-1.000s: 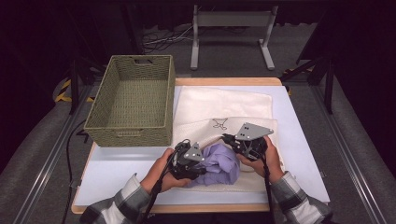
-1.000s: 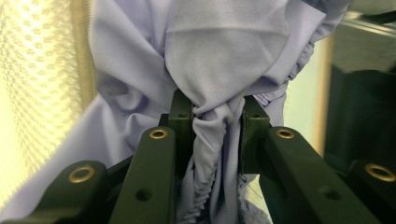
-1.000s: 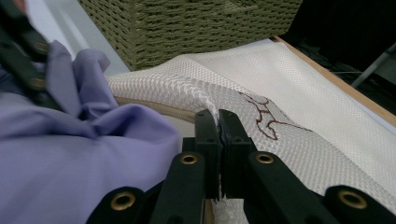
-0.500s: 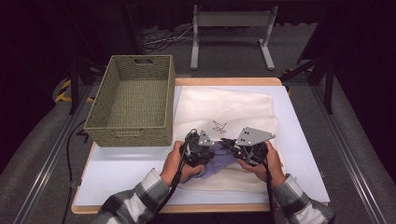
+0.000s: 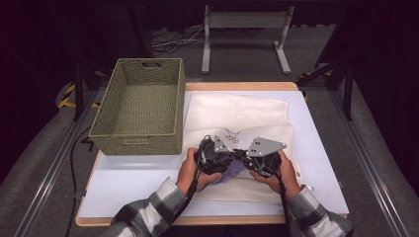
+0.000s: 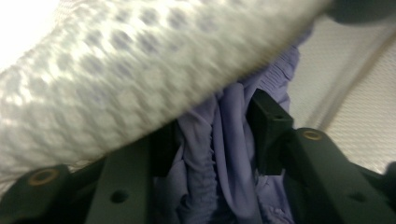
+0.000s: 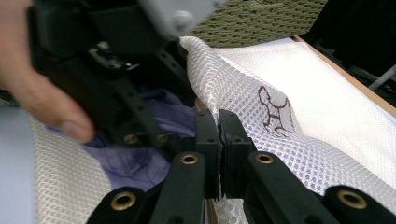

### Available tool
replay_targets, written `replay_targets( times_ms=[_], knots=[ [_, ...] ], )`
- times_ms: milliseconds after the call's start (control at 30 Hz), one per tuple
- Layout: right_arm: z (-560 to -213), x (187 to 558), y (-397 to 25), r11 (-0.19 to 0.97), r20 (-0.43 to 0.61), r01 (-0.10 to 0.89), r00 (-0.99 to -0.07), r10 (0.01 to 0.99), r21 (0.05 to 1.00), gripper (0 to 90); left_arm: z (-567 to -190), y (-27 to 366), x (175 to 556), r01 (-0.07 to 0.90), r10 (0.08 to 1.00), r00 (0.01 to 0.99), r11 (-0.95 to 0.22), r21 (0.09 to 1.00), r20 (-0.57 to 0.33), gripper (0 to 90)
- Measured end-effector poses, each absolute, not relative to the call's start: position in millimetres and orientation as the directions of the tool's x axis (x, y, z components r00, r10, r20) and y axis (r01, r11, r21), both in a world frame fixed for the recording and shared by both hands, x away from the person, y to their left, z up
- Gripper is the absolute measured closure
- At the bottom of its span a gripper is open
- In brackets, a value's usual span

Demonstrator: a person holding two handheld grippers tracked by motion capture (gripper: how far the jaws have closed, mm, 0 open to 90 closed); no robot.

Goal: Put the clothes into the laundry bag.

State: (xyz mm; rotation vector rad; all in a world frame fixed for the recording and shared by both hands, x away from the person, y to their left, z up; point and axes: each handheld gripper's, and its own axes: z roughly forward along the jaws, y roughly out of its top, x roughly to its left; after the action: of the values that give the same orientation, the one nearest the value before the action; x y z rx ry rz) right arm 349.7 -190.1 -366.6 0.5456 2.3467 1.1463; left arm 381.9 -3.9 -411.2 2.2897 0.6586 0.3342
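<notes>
In the high view, we saw the left gripper (image 5: 213, 157) and the right gripper (image 5: 261, 159) close together at the near middle of the worktop (image 5: 321, 163). They met over the purple garment (image 5: 233, 170), which lay at the mouth of the white mesh bag (image 5: 237, 111). A second before, much more purple cloth lay open between the hands; now only a small part showed. We judged that the garment was going into the bag and the step was more than half done. The left hand had moved to the right, toward the other. The woven basket (image 5: 141, 111) stood at the far left, with nothing inside. Both forearms came in low from the near edge, wrists bent inward.

In the left gripper view, the fingers (image 6: 268, 121) stood a little apart and held a bunch of the purple garment (image 6: 224, 154), under the mesh edge (image 6: 140, 74).

In the right gripper view, the fingers (image 7: 208, 135) were pressed together on the edge of the mesh bag (image 7: 243, 102), lifting it so the mouth was open. The left gripper (image 7: 112, 93) reached in beside the purple garment (image 7: 140, 163).
</notes>
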Motion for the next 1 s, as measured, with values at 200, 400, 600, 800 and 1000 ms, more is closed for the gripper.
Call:
replay_targets(
  times_ms=[200,400,600,800,1000],
  knots=[
    [-364,349,-195,0.564,-0.237,0.144,-0.803,0.547,0.813,88.0,-399,11,361,0.246,0.460,0.878,-0.668,0.702,0.130,35.2],
    [-363,347,-196,0.564,-0.239,0.144,-0.801,0.550,0.813,88.1,-395,38,342,0.153,0.382,0.905,-0.702,0.695,0.187,24.2],
    [-363,347,-196,0.563,-0.233,0.145,-0.806,0.545,0.814,88.0,-405,59,344,0.192,0.376,0.915,-0.728,0.659,0.149,25.4],
    [-364,347,-195,0.566,-0.233,0.143,-0.810,0.539,0.812,88.0,-413,61,347,0.178,0.350,0.922,-0.763,0.621,0.167,44.3],
    [-366,346,-193,0.573,-0.232,0.145,-0.814,0.533,0.807,88.0,-418,52,353,0.176,0.361,0.910,-0.783,0.596,0.206,71.4]
  ],
)
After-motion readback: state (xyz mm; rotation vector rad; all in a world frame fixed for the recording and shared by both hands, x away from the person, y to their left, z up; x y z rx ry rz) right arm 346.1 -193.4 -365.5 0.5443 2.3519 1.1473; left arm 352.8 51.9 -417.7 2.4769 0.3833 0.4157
